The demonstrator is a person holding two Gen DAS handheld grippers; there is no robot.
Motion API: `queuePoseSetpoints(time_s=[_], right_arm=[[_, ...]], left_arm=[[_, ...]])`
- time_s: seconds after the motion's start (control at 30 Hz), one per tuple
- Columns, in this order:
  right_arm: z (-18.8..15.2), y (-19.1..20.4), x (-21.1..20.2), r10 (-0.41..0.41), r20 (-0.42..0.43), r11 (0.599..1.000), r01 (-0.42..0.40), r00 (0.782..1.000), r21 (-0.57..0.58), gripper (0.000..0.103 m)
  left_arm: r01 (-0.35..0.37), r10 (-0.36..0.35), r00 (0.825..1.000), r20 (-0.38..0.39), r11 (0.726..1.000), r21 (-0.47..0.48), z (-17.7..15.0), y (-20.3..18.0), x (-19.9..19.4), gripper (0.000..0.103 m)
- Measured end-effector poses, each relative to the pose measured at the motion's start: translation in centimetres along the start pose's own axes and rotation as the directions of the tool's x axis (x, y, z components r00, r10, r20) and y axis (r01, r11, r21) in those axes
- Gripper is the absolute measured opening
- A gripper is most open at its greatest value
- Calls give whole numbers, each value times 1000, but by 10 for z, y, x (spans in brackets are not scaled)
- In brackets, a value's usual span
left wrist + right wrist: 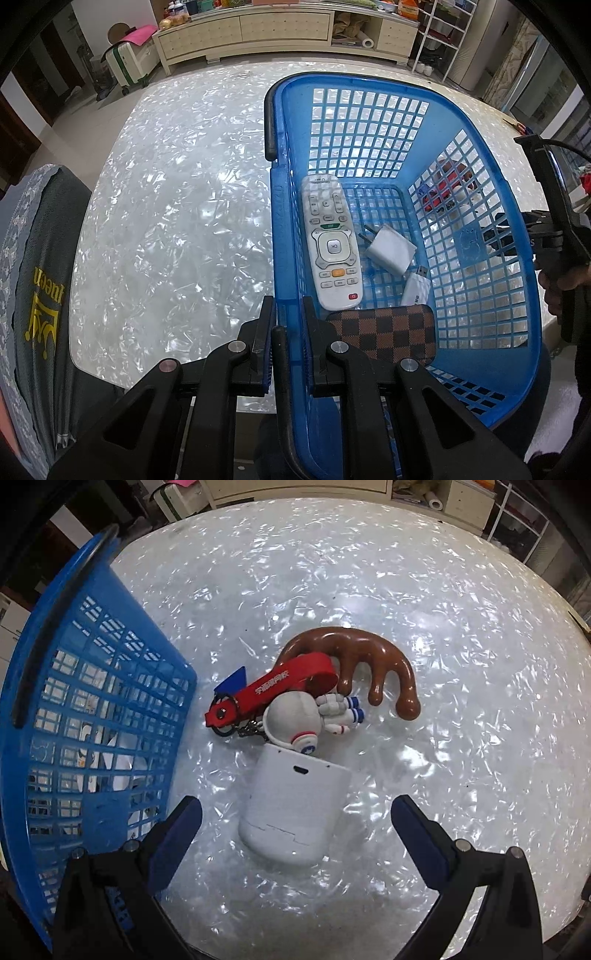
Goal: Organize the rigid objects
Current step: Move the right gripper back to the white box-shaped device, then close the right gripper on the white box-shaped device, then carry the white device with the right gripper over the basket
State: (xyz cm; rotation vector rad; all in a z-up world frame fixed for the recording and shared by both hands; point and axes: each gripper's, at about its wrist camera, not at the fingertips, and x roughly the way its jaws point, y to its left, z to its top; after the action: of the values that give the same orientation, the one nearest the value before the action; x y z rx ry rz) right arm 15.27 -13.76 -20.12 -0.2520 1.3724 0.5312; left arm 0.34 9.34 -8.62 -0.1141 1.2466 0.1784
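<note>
Clamped on the near rim of the blue basket, the left tool has its two fingers pressed together, one outside the wall and one inside. Inside that basket lie a white remote control along the left wall, a white plug adapter beside it, a small white USB stick just past that, and a brown checkered case at the near end.

Over on the pearly white table, the right tool hangs with its fingers spread wide apart and nothing between the pads. Just below and ahead of it lies a white rounded box, clear of both fingers. Touching the box's far end is an astronaut figure keychain with a red strap, and behind that rests a brown wooden massager with drooping prongs. The basket stands just to the left of this cluster.
</note>
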Motion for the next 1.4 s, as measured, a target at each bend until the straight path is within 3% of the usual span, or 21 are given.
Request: queuePoseSetpoints(time_s=[0.17, 0.23, 0.3, 0.43, 0.6, 0.9, 1.4], right_arm=[[3, -3, 7, 1, -5, 1000, -1, 1000, 6, 100], [2, -7, 12, -6, -7, 1000, 7, 1000, 10, 91], [3, -7, 18, -15, -10, 1000, 15, 1000, 10, 71], [-4, -4, 25, -44, 3, 999, 44, 999, 3, 70], [-14, 6, 29, -104, 26, 994, 104, 994, -23, 55], [-33, 0, 33, -90, 37, 996, 89, 995, 10, 54], [-59, -30, -58, -85, 134, 996, 84, 987, 18, 54]], left_arm=[[-4, 4, 1000, -1, 1000, 3, 0, 0, 0, 15], [-3, 3, 1000, 0, 1000, 3, 0, -1, 0, 15], [-6, 6, 1000, 0, 1000, 6, 0, -1, 0, 15], [-7, 7, 1000, 0, 1000, 6, 0, -2, 0, 15], [-10, 10, 1000, 0, 1000, 5, 0, -3, -1, 15], [-12, 12, 1000, 1, 1000, 4, 0, -3, -1, 15], [-12, 12, 1000, -2, 1000, 1, 1, -2, -1, 15]])
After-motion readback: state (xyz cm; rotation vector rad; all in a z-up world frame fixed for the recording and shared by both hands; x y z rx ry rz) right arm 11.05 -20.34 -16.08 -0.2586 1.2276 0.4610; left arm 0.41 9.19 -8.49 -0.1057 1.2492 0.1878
